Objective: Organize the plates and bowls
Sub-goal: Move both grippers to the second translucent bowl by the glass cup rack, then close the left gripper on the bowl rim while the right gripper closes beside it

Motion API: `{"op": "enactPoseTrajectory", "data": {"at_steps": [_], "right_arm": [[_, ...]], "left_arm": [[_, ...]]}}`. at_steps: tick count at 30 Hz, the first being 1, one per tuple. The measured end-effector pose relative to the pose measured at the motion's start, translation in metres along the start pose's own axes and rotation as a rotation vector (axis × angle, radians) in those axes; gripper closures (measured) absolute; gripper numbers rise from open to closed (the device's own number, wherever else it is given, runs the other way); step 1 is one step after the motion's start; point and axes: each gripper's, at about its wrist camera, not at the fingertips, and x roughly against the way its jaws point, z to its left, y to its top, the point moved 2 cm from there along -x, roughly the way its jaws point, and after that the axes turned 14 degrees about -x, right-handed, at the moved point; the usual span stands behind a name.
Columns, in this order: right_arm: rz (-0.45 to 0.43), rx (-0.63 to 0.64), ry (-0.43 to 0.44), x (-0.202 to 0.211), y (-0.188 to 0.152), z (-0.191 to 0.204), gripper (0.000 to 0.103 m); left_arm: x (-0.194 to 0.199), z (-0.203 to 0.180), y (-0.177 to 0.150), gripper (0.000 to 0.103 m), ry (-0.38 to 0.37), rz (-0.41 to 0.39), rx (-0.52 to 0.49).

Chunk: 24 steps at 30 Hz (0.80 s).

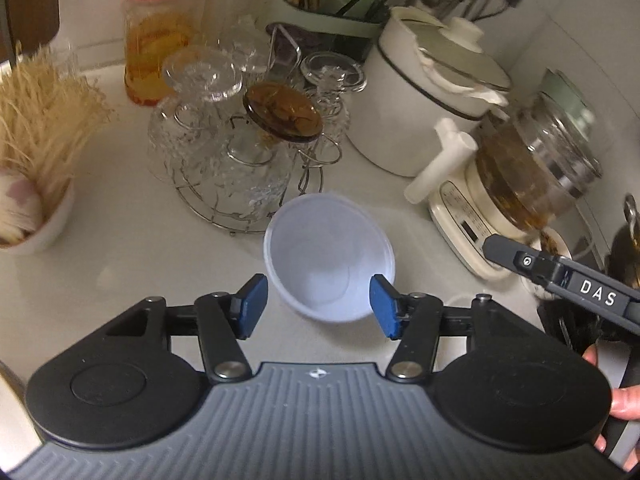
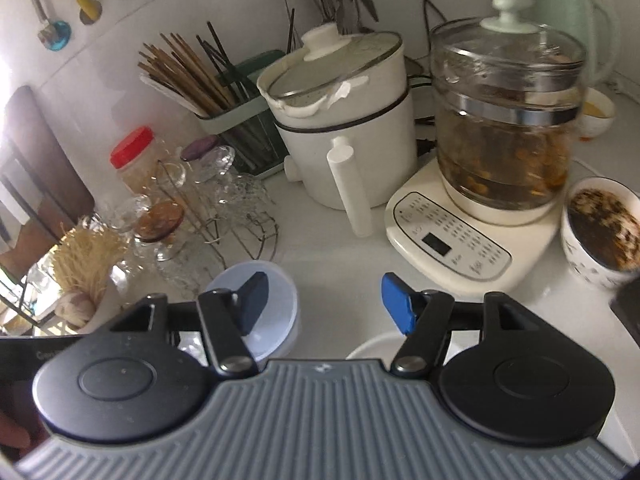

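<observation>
- Right now the left claw (image 1: 318, 306) is open, and its blue pads (image 1: 253, 305) sit on either side of a pale plastic bowl (image 1: 328, 256) without pressing it.
- That bowl stands on the white bench (image 1: 120, 264), just in front of a wire rack of upturned glasses (image 1: 236, 152).
- Over on the right, the right claw (image 2: 326, 304) is open too, with nothing between its pads.
- Below it, the rim of a white dish (image 2: 374, 346) peeks out.
- Behind stand a white pot (image 2: 344, 120), a glass kettle (image 2: 504, 120) on its base, and a cup of dark food (image 2: 600, 232).
- Fingers (image 1: 622, 396) show at the right edge of the left view.
</observation>
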Motion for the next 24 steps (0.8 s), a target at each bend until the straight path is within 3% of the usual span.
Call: {"op": "enactPoseTrajectory", "data": {"at_steps": [8, 14, 18, 20, 24], "right_arm": [[0.154, 0.040, 0.095, -0.052, 0.007, 0.009, 0.038], [0.260, 0.040, 0.103, -0.083, 0.006, 0.017, 0.047], [0.327, 0.058, 0.110, -0.101, 0.006, 0.022, 0.054], [0.350, 0.076, 0.107, -0.109, 0.005, 0.025, 0.064], [0.376, 0.057, 0.062, -0.121, 0.002, 0.023, 0.070]], "left_arm": [[-0.037, 0.011, 0.007, 0.041, 0.083, 0.019, 0.074], [-0.053, 0.028, 0.012, 0.043, 0.111, 0.039, 0.135], [-0.061, 0.032, 0.018, 0.051, 0.119, 0.063, 0.158], [-0.066, 0.035, 0.019, 0.060, 0.132, 0.076, 0.157], [-0.071, 0.039, 0.016, 0.076, 0.136, 0.080, 0.177]]}}
